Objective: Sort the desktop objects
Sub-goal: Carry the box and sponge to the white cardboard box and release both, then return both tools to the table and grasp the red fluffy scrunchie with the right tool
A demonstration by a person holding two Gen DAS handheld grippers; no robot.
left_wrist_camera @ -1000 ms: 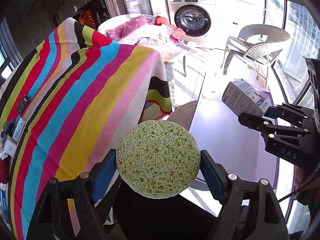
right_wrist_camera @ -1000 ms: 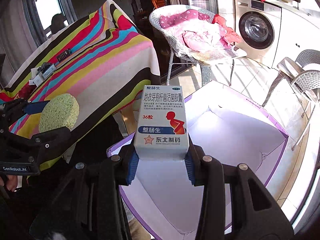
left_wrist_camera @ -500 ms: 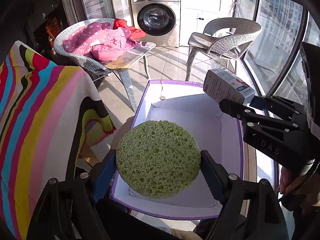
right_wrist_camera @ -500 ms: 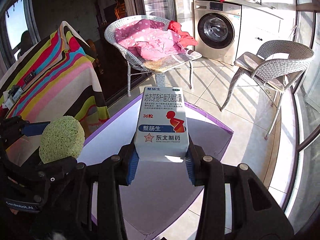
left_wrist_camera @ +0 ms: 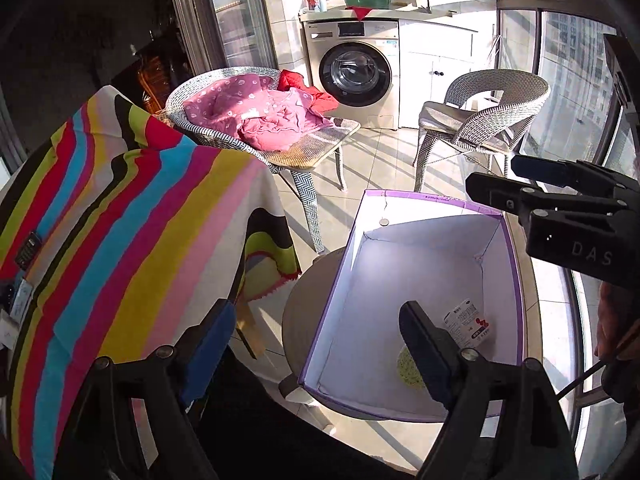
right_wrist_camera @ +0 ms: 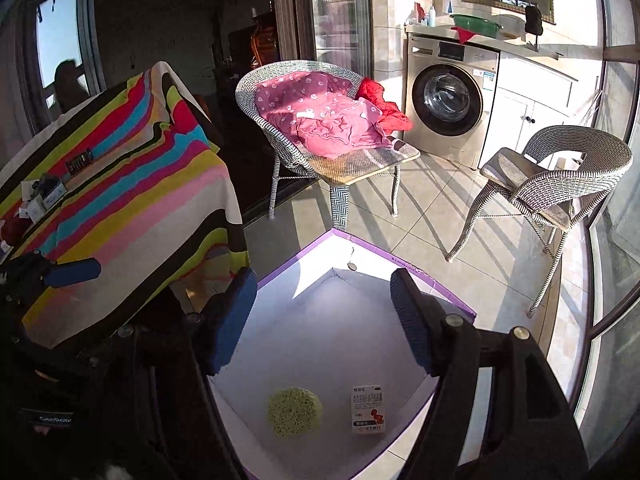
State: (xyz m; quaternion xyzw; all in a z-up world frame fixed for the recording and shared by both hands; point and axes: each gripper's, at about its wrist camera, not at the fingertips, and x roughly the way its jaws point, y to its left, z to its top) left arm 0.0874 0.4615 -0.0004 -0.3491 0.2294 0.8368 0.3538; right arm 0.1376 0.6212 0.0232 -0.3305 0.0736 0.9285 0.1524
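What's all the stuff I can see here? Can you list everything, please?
Round green sponge: one, green, lying in the box.
White medicine carton: one, white with red and blue print, in the box beside the sponge.
Purple-rimmed white cardboard box: one, open, below both grippers.
Striped tablecloth: one, multicoloured, draped at left.
Wicker chairs: two, grey-white; one holds pink bedding.
Washing machine: one, pale, at the back wall.
Green basin: one, on top of the machine.
Left gripper: black, blue pads, empty, jaws opening.
Right gripper: black, blue pads, empty, jaws opening.

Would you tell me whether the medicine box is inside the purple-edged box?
Inside: the medicine box lies on the purple-edged box's floor beside the green sponge.
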